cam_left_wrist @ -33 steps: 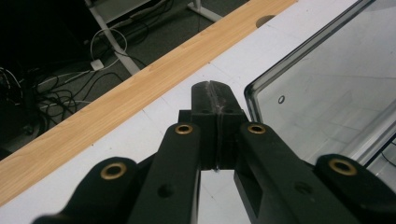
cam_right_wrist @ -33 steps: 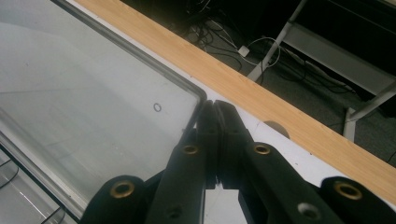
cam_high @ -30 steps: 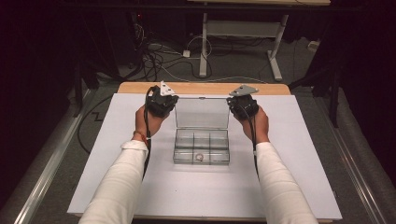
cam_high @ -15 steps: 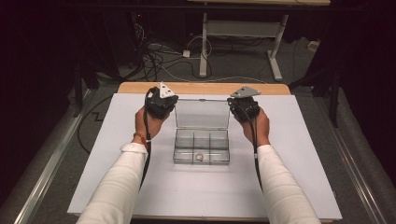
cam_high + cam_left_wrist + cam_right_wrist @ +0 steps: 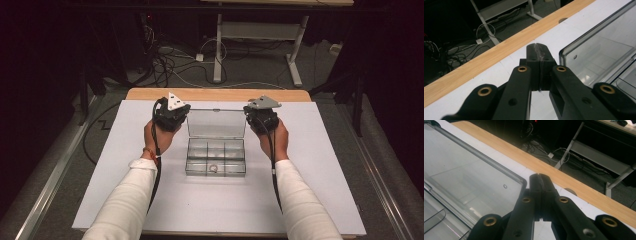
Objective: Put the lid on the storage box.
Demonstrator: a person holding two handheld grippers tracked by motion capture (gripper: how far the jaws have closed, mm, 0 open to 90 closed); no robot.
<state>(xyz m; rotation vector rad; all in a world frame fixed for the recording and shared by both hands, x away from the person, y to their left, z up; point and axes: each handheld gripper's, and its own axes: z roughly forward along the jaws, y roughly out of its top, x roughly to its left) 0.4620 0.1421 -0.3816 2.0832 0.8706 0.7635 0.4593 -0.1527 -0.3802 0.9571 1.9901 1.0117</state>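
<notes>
A clear plastic compartment box (image 5: 216,158) sits mid-table with its lid (image 5: 216,123) standing open at the back. A small ring (image 5: 213,168) lies in the front middle compartment. My left gripper (image 5: 171,114) is held just left of the lid's upper corner, jaws pressed together with nothing between them (image 5: 539,48). My right gripper (image 5: 261,116) hovers at the lid's right corner, also shut and empty (image 5: 540,177). The lid's edge (image 5: 584,40) shows beside the left jaws, and the lid's corner (image 5: 520,180) lies next to the right jaws.
The box stands on a white mat (image 5: 125,170) over a wooden table whose far edge (image 5: 215,94) shows. Behind the table are cables (image 5: 165,60) on the floor and a white desk frame (image 5: 255,32).
Both hands have barely shifted; the grippers stay shut beside the lid's two corners.
</notes>
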